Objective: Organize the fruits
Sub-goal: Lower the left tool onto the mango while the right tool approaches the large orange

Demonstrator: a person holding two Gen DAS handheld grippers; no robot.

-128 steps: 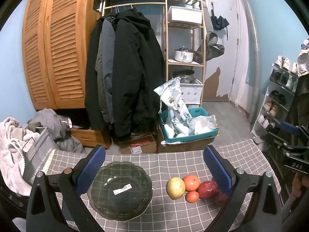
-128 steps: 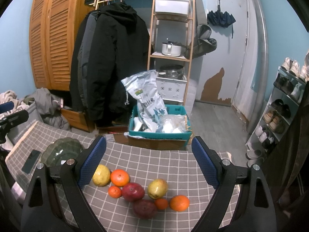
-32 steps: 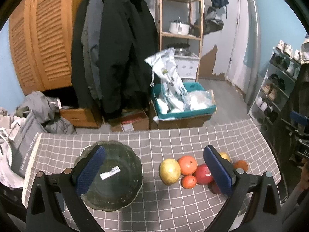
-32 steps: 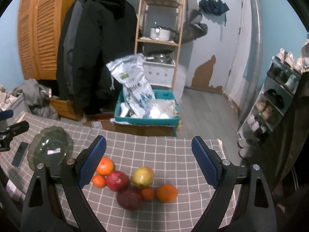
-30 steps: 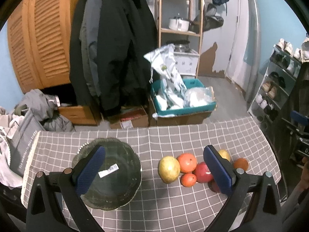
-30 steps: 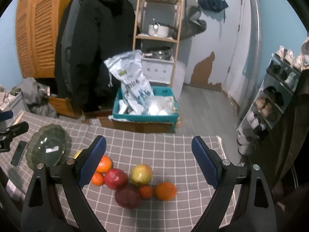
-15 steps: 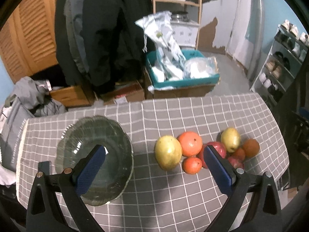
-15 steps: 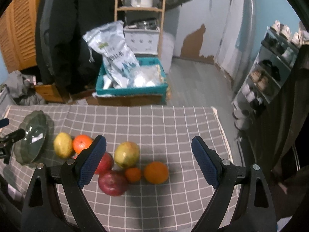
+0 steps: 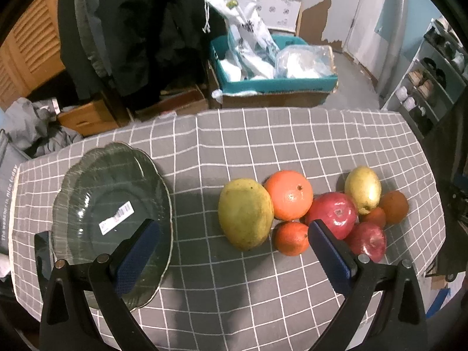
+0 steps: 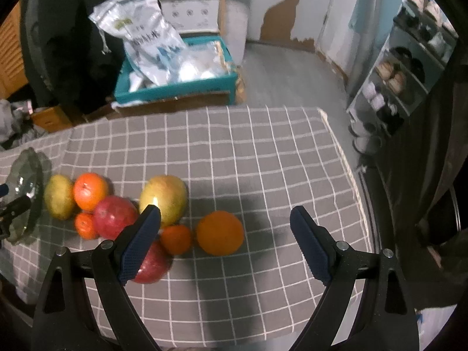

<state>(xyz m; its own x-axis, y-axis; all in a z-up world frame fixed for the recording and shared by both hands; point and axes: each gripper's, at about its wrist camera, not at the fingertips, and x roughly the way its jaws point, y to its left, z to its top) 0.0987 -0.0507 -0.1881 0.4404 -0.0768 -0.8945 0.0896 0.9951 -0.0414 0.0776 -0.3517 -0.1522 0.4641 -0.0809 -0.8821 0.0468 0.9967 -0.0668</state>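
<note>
A cluster of fruit lies on a grey checked tablecloth: a yellow-green mango, a large orange, a small orange, two red apples and another mango. A dark glass bowl with a white sticker sits empty at the left. My left gripper hovers open above the table, the first mango between its fingers' line. My right gripper hangs open over an orange at the cluster's right end; a mango and an apple lie left of it.
Beyond the table's far edge a teal crate holds white bags. Dark coats hang behind, a wooden cabinet stands at the left, a shoe rack at the right. A dark phone-like object lies by the bowl.
Both grippers have tilted down and come closer to the table, so the fruit and bowl look larger. The right one now sits over the rightmost orange. Nothing on the table has moved.
</note>
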